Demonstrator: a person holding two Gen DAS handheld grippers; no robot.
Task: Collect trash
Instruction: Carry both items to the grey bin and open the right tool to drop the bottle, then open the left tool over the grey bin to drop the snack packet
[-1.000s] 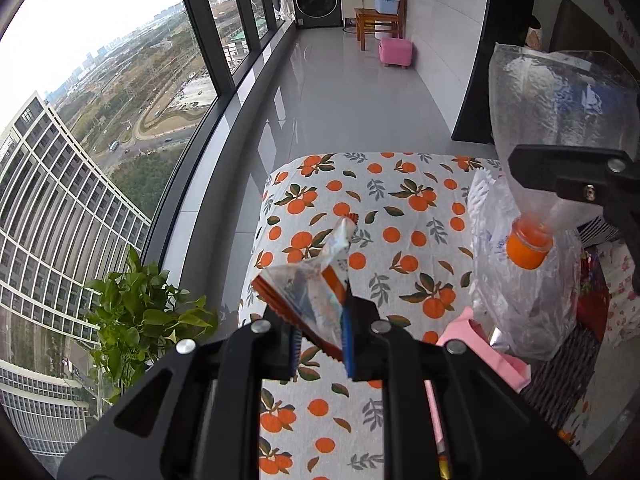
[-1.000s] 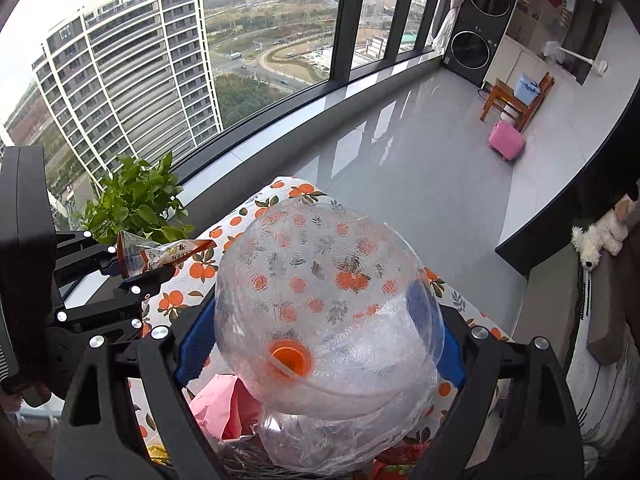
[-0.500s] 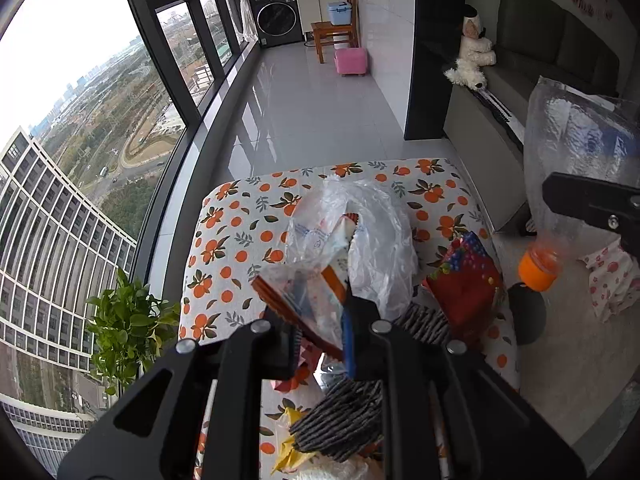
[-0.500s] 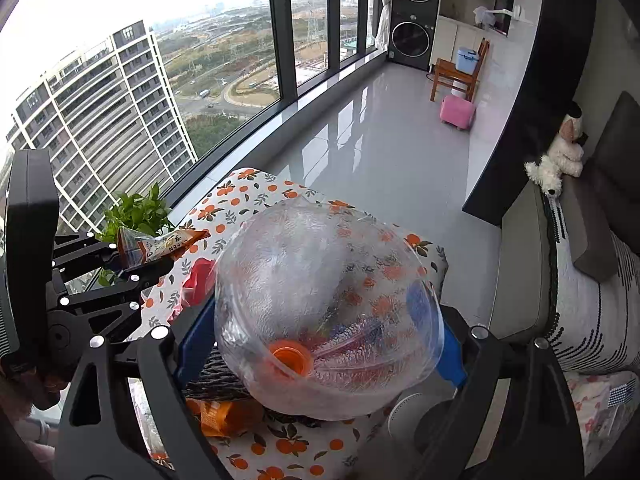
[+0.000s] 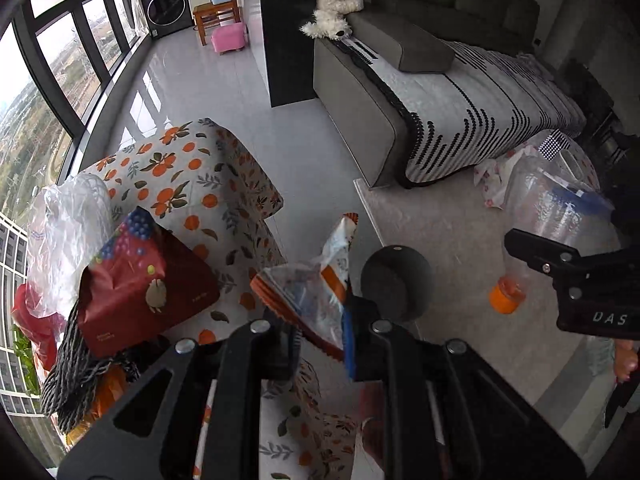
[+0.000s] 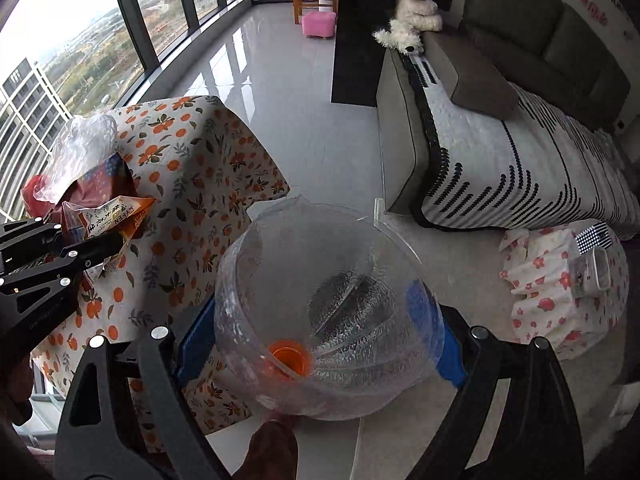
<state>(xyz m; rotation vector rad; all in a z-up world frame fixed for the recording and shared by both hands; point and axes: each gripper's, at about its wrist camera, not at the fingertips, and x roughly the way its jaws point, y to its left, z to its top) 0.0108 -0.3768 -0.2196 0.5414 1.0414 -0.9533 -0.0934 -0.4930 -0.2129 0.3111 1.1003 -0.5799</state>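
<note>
"LYFEN" on orange snack wrapper (image 6: 114,220)

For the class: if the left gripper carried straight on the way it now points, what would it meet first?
Probably the round black bin on the floor, just beyond the snack wrapper clamped in the left gripper. Depth is unclear; it could pass the bin's near edge.

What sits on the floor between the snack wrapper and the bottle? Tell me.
In the left wrist view, a round black object sits on the floor between the wrapper in the left gripper and the bottle; what it is I cannot tell.
</note>
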